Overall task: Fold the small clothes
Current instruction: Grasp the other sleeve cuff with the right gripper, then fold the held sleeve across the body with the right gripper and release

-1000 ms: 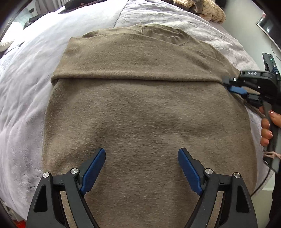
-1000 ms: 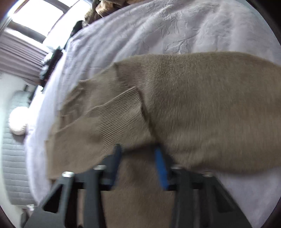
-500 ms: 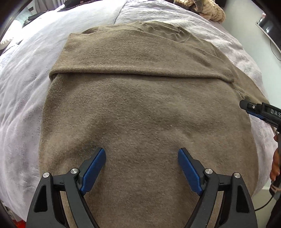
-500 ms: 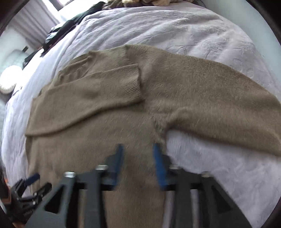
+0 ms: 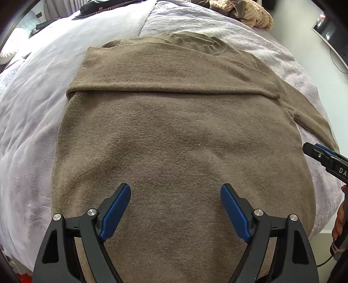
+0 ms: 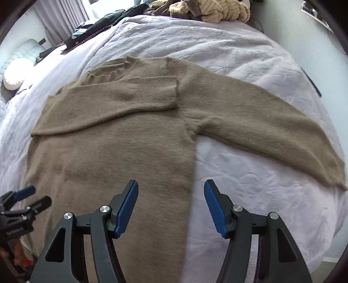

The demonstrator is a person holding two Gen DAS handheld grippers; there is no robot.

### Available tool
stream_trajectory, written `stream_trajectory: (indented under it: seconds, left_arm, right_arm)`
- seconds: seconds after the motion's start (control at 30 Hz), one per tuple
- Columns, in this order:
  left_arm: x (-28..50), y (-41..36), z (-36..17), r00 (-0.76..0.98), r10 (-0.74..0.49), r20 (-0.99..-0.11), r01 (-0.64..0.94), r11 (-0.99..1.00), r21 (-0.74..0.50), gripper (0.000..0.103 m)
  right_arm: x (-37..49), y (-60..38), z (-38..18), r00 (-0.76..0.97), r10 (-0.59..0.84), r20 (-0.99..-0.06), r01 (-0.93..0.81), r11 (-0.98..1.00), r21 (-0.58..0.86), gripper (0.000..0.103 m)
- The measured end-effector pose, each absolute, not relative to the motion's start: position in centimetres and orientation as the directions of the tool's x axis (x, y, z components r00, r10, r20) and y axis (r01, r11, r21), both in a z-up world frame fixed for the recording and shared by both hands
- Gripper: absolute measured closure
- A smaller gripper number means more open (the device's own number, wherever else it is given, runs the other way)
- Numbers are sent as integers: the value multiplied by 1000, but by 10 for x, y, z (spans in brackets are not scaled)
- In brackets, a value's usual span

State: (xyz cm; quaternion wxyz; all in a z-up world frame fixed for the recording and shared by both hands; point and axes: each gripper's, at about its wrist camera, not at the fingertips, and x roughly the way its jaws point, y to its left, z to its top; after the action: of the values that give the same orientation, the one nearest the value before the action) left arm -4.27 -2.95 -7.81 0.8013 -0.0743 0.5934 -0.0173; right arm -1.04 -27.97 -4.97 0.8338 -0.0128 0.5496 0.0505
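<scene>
A brown knit sweater lies flat on the lilac bedspread, neck at the far end. One sleeve is folded across the chest, with its ribbed cuff near the far armpit. The other sleeve stretches out to the right over the bedspread. My left gripper hovers open above the sweater's lower body with nothing between its fingers. Over the sweater's right side seam, my right gripper is open and empty. Each gripper shows at the edge of the other's view: the right gripper and the left gripper.
A heap of striped and tan clothes lies at the far end of the bed. Dark garments and a white cushion are at the far left. The bed's right edge drops off near a wall with a screen.
My right gripper let go of the sleeve cuff, opened, and drew back and up to the right. The sleeve now rests across the chest. My left gripper stayed open and barely shifted.
</scene>
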Motion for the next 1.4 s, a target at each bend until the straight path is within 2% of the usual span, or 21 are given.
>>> stream_trajectory:
  seconds: [0.27,0.43,0.57,1.0,1.07,1.1,1.13,1.23,1.4]
  left_arm:
    - [-43,-38,-75,296,-120,-948,-48,989,-141,18]
    - [-39,-43,-75,288,-138,-948,-46,986,-158,18]
    - [-35,-51,-76,281,-143,-949,-34,987,-158,18]
    - [-25,-48,-81,267,-130,-955,-50,988,-148,18]
    - [-23,-47,-81,268,-130,-955,-50,988,-148,18]
    - [-22,-47,-81,268,-131,-954,-50,988,-149,18]
    - [-21,-46,-81,268,-133,-954,-49,987,-152,18]
    - [-20,-43,-83,271,-135,-953,-49,987,-154,18]
    - [-19,-27,-87,273,-138,-952,-74,984,-163,18]
  right_arm:
    - [-26,-375,-44,389,42,-920,102,991,88,36]
    - [-36,-470,-45,440,129,-889,368,877,310,36]
    - [-42,-518,-52,514,166,-842,490,748,447,36]
    - [-28,-568,-72,645,111,-756,591,555,585,38]
    - [-31,-574,-73,654,97,-751,601,536,593,54]
    - [-30,-574,-74,653,99,-751,600,537,593,74]
    - [-29,-575,-75,655,109,-747,592,540,598,90]
    - [-24,-566,-65,658,100,-747,570,582,580,94]
    - [8,-510,-15,696,82,-714,405,776,483,94]
